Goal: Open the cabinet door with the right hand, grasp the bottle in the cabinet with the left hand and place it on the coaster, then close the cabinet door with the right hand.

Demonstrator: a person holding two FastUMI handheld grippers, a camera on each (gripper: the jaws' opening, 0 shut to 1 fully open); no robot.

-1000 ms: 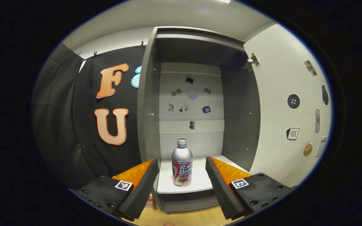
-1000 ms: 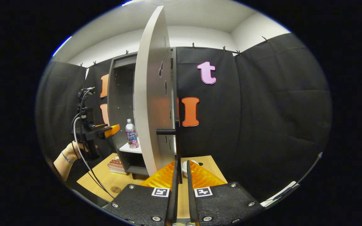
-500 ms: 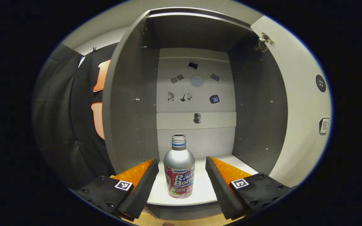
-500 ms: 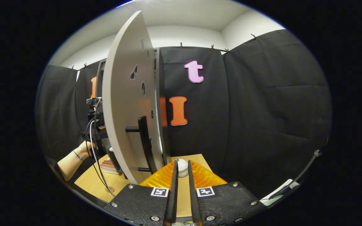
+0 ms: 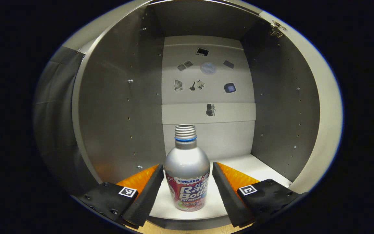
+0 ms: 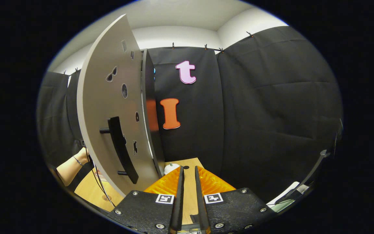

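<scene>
The silver metal bottle with a threaded neck and a pink and white printed label stands upright on the white shelf of the grey cabinet, near the front edge, with its long axis vertical and its open-looking neck pointing up. Whether a cap sits on the neck is hard to make out. The lowest part of the bottle is partly cut off by the fingers at both sides.

In the left gripper view, the left gripper is spread wide, with one finger on each side of the bottle. The fingers are very close to the bottle's sides, but a thin gap seems to remain, so I cannot say that they press on it. Small dark stickers are on the pale back panel of the cabinet, too small to identify.

In the right gripper view, the pale grey cabinet door stands open, and its black bar handle is to the left of the right gripper. This gripper is narrowed to a thin slit and holds nothing. Behind the door edge, a person's forearm with a bracelet and some cables appear over the light wooden table; the rest is hidden by the door. A small white object lies on the table just beyond the fingertips; it is partly hidden.
</scene>
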